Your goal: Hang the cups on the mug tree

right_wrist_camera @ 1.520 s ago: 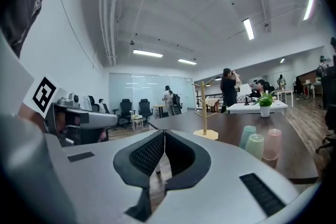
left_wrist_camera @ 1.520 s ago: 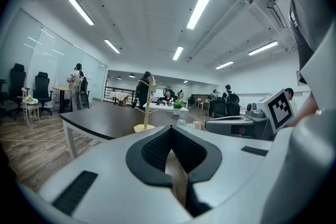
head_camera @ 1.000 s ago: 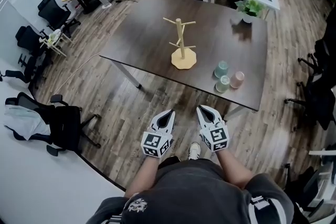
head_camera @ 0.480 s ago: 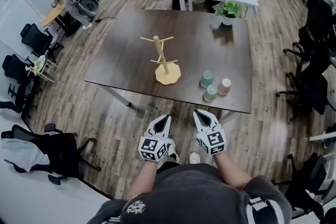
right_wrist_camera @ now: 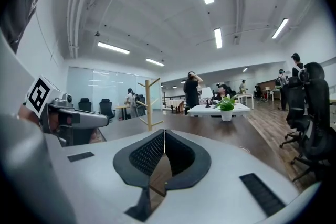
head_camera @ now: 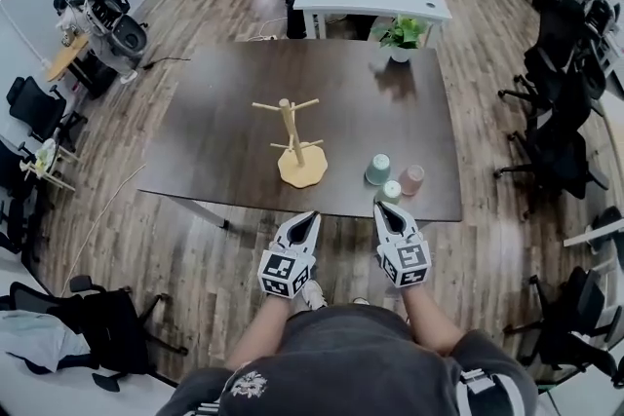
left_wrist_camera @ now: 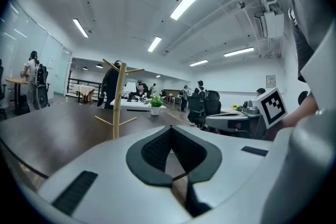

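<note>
Left gripper (left_wrist_camera: 170,129) jaws are seen pressed together at the tips, nothing between them; right gripper (right_wrist_camera: 164,134) jaws are likewise closed and empty. Both grippers are held side by side, apart, in front of the torso, pointed forward at the table (head_camera: 224,161) and roughly level, marker cubes facing up, forearms drawn in close to the body. They are kept short of the table's near edge, over the wood floor. The mug tree (head_camera: 292,143) is stood upright near the middle of the dark brown table: pale wood, flat base, single post, thin pegs angled upward, all bare. Three cups are grouped to its right near the front edge, well apart from it: a teal cup (head_camera: 378,170), a pink cup (head_camera: 412,179) and a green cup (head_camera: 391,192), the green one nearest the edge, just past the right gripper's tip in the head view. A potted plant (head_camera: 400,34) is placed at the table's far side.
</note>
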Tool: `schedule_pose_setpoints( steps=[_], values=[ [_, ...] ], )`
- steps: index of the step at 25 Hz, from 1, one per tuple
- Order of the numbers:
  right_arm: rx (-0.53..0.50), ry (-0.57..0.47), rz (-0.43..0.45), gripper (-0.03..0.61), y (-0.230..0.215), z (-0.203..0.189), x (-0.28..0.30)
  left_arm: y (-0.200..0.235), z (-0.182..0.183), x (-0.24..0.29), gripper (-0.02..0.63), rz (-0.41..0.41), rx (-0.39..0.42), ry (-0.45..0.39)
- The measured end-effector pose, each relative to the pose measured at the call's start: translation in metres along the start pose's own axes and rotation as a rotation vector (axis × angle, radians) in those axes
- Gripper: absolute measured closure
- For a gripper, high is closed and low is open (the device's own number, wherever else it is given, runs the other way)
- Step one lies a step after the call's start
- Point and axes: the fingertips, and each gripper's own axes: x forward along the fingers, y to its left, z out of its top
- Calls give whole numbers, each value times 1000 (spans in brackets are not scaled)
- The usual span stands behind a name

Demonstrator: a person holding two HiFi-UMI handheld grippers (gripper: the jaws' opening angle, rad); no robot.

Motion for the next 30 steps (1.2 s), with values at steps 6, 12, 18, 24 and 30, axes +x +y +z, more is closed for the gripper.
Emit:
schedule_pose_setpoints(
  steps=[6,12,18,24,30],
  values=[
    [15,9,-89,552,0,-3,17,18,-2,8,614,-83,2,4],
    [45,24,-160,552,5,-10,21,33,-2,12,614,-138,9,2],
    [40,54,-170,552,1,-23,17,41,-5,25,614,-143,13,24],
    [46,86,-176,552,-18,-32,12,33,1,46,614,-146,15,26],
    [41,114,-160,552,-34,-36,3,21,-3,58,614,-136,0,48]
  ],
)
